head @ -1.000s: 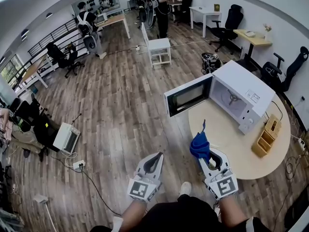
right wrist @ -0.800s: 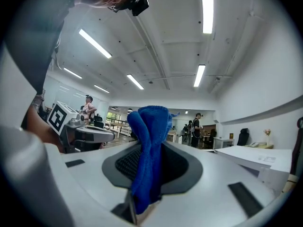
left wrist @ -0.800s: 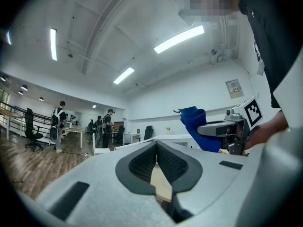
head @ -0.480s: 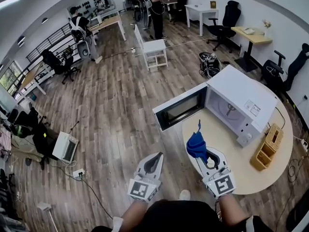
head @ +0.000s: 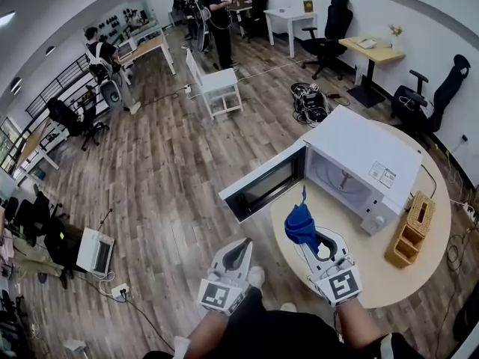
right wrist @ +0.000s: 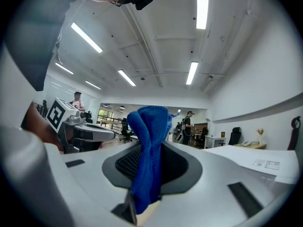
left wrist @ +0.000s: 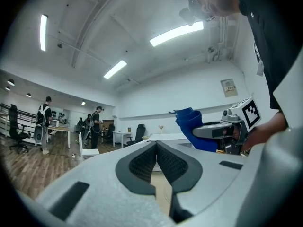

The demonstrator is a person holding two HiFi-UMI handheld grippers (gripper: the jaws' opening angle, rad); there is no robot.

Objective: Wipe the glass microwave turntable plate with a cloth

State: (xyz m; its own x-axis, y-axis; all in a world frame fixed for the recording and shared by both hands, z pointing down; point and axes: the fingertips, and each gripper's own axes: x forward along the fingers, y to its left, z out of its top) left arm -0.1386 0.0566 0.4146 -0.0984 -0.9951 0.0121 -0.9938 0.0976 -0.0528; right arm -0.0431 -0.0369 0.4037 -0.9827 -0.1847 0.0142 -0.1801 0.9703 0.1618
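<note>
In the head view a white microwave [head: 364,163] stands on a round wooden table [head: 389,279], its door [head: 263,185] swung wide open to the left. The turntable [head: 341,179] shows dimly inside the cavity; its glass is hard to make out. My right gripper [head: 306,235] hovers over the table's near left edge, shut on a blue cloth [head: 299,224] that bunches up above the jaws. In the right gripper view the cloth [right wrist: 148,151] hangs between the closed pads. My left gripper [head: 240,247] is left of the table over the floor, shut with nothing in it [left wrist: 156,144].
A wicker box [head: 409,234] sits on the table right of the microwave. The open door juts out past the table edge over the wooden floor. A white chair [head: 217,87], office chairs, desks and several people are farther back. A white box [head: 93,250] lies on the floor at left.
The head view has shifted so the microwave and table sit nearer and more central. Both grippers keep the same pose, the right one still holding the cloth.
</note>
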